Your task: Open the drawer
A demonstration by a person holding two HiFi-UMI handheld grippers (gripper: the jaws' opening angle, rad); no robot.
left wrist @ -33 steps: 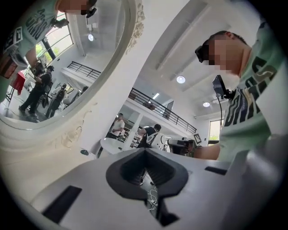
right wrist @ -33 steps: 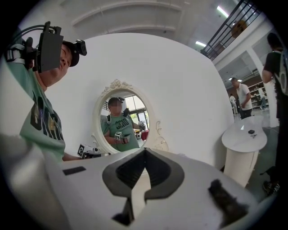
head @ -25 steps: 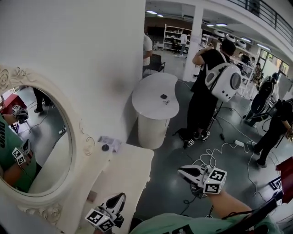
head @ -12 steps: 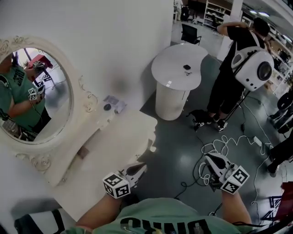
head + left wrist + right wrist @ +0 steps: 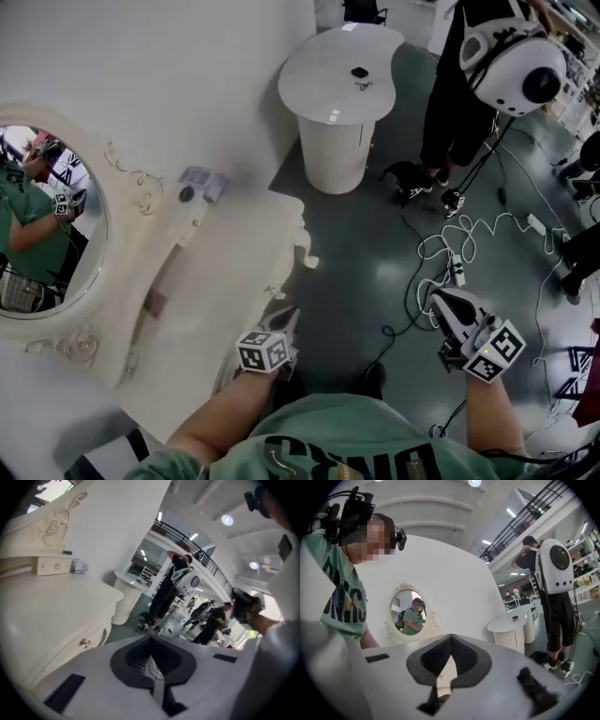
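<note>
**A:** The left gripper (image 5: pixel 287 317) has dropped from up by the mirror (image 5: pixel 47 225) to the near front edge of the bench (image 5: pixel 234 272). The right gripper (image 5: pixel 441 300) has swung out over the floor, to the right.

**B:** And the drawer (image 5: pixel 70 651)?

**A:** It's in the bench's front face, closed, with its little knob (image 5: pixel 85 643) just left of the left gripper. The two aren't touching yet.

**B:** Jaws?

**A:** Pressed together on both grippers, with nothing between them.

**B:** So what could go wrong?

**A:** With its jaws together the left gripper can only bump that knob, so they'd have to spread first. The knob is small too, and I'd guess a slanted pinch could slide off. The person also stands tight to the front, so their body may block the drawer as it comes out.

**B:** Could they pick the wrong one?

**A:** Possibly. There's a small drawer (image 5: pixel 54 566) up on the benchtop, far left.

**B:** Anything else around?

**A:** Cables (image 5: pixel 441 248) loop across the floor on the right, a trip risk if the person steps back. A round table (image 5: pixel 328 66) and a person with a white backpack (image 5: pixel 511 56) are far off and well clear.
</note>
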